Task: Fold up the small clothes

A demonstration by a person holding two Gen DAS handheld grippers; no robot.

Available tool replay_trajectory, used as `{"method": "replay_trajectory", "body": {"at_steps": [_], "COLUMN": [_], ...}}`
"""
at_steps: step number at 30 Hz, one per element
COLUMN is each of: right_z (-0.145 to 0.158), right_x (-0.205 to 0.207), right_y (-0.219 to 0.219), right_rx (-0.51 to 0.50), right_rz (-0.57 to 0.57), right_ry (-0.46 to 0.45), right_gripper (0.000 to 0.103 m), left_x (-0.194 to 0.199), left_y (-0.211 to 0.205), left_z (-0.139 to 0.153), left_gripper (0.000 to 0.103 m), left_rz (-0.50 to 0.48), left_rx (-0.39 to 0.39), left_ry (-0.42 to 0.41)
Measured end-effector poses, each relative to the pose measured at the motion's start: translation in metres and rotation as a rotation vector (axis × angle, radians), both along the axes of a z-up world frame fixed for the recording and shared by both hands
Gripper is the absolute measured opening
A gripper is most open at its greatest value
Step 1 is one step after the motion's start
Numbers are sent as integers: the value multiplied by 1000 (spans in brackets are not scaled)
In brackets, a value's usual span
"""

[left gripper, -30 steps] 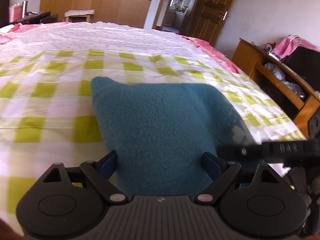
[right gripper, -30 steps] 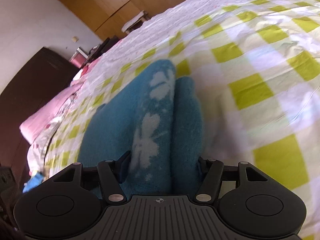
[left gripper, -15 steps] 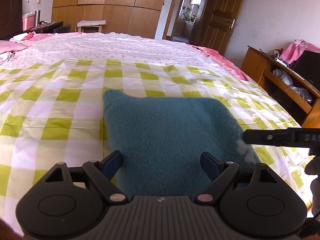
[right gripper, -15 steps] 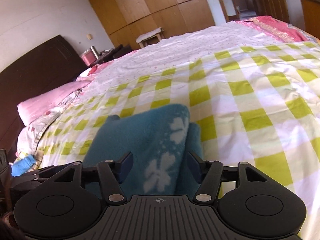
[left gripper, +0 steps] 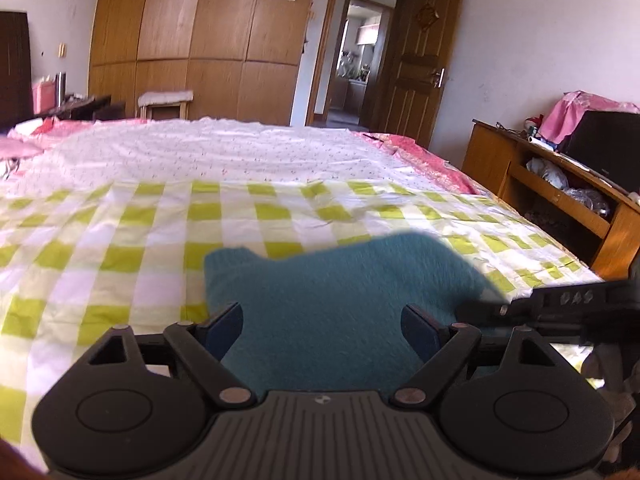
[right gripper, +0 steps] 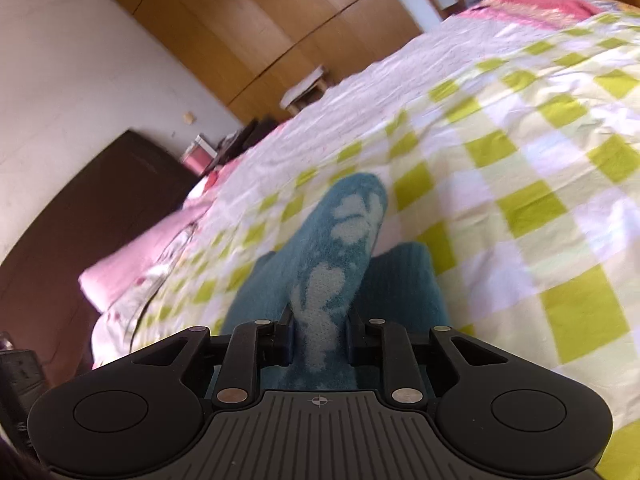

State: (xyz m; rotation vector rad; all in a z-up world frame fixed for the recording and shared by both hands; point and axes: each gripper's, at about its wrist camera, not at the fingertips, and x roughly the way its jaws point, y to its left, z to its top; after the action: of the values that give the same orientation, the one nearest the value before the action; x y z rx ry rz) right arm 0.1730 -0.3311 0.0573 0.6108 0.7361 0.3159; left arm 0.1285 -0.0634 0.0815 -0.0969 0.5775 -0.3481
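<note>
Our right gripper (right gripper: 318,334) has just been closing its jaws, and they now pinch a raised strip of the teal fleece garment (right gripper: 336,264), the part with the pale flower pattern running away from the jaws. The cloth ahead of the pinch stands up in a ridge, with another teal layer lying lower just to the right of it. We judge this as the start of a fold: an edge or flap gathered, not yet carried over.

Our left gripper (left gripper: 322,326) has its jaws spread wide, with nothing pressed between them. The teal garment (left gripper: 340,292) lies between and ahead of the jaws on the bed (left gripper: 132,240), and whether the fingertips touch the cloth we cannot tell. To the right of the left jaws the right gripper (left gripper: 560,304) shows as a dark bar at the garment's right edge.

Beyond the jaws the garment already reads as a compact, roughly rectangular block on the green-and-white checked sheet, so some folding seems done. What is left, as we judge it, is to bring the pinched flap across, flatten it and release. No other small clothes show on the bed from here.
</note>
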Motion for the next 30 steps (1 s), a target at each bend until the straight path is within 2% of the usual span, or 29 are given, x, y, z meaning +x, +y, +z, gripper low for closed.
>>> {"method": "replay_trajectory", "body": {"at_steps": [2, 3, 5, 7, 10, 12, 15, 19, 23, 30], "right_z": [-33, -46, -50, -42, -30, -18, 7, 28, 18, 6], "right_x": [7, 8, 6, 8, 10, 8, -8, -35, -48, -39], "right_y": [-15, -20, -22, -13, -1, 2, 5, 15, 35, 48], "right_rx": [53, 84, 112, 31, -70, -109, -203, -258, -338, -548], "right_rz": [-80, -102, -113, -87, -37, -30, -57, 9, 92, 77], "right_ry": [84, 95, 89, 69, 50, 46, -11, -75, -57, -56], "right_gripper": [20, 20, 20, 20, 24, 32, 32, 32, 32, 22], "left_x": [12, 16, 18, 16, 18, 16, 16, 16, 16, 17], "left_y": [-10, -14, -23, -26, -24, -25, -28, -30, -32, -37], "left_z": [-13, -19, -29, -32, -33, -33, -32, -31, -30, -30], "left_gripper": [90, 90, 88, 88, 89, 89, 89, 89, 89, 89], "left_rz": [-7, -12, 3, 2, 16, 24, 32, 39, 46, 51], "left_rx": [16, 21, 75, 113, 104, 109, 121, 124, 135, 156], "left_ry": [52, 78, 109, 106, 132, 138, 144, 150, 161, 165]}}
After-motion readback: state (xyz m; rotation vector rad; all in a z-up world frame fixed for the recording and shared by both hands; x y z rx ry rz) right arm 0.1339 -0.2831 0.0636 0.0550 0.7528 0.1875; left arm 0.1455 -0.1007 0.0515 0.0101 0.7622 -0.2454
